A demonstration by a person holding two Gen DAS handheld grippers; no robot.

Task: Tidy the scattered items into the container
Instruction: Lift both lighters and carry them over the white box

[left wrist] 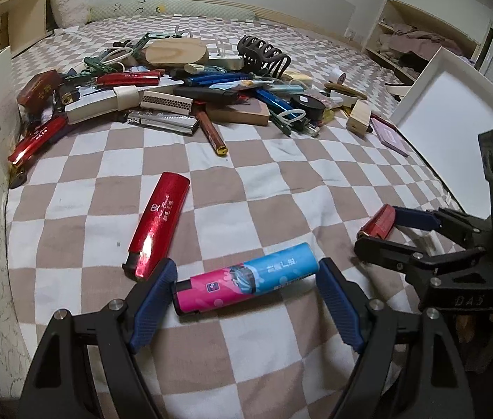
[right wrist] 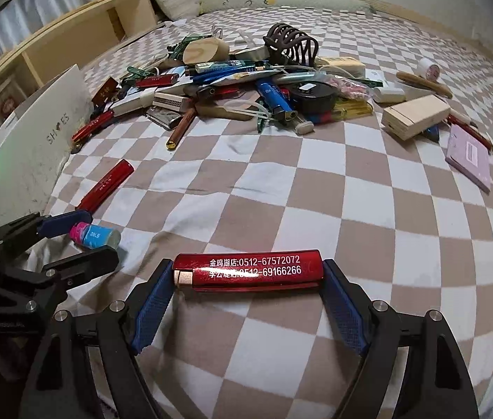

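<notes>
We see a pink-and-blue lighter (left wrist: 246, 281) lying crosswise on the checked bedspread (left wrist: 263, 188) near the bed's near edge, set lengthwise between the fingers of our left gripper (left wrist: 246, 279). That gripper stands wide; its left pad looks to touch the pink end and its right pad the blue end, though we cannot tell whether they press.

Just to the left of it lies a red lighter (left wrist: 159, 223), tilted, its lower end beside the left finger.

Toward the bed's right side, our right gripper (right wrist: 248, 274) brackets a second red lighter with white printed lettering (right wrist: 248, 274), again along its length. The blue pads (right wrist: 153, 300) sit against both ends of it, so we read it as gripped across its long side while it lies on the bedspread.

Farther up the bed, across its middle, sits the heap of scattered items (left wrist: 190, 87): more lighters, a harmonica (left wrist: 164, 120), a wooden oval block (left wrist: 176, 54), a dark claw hair clip (left wrist: 263, 56), clothes pegs and a round black tin (left wrist: 307, 104). A small wooden block (right wrist: 415, 115) and a lilac card (right wrist: 470, 160) lie apart toward the right edge.

A white box printed "SHOES" (right wrist: 36, 153) stands at the bed's left edge, and a white tray-like lid (left wrist: 445, 111) leans at the right edge.
</notes>
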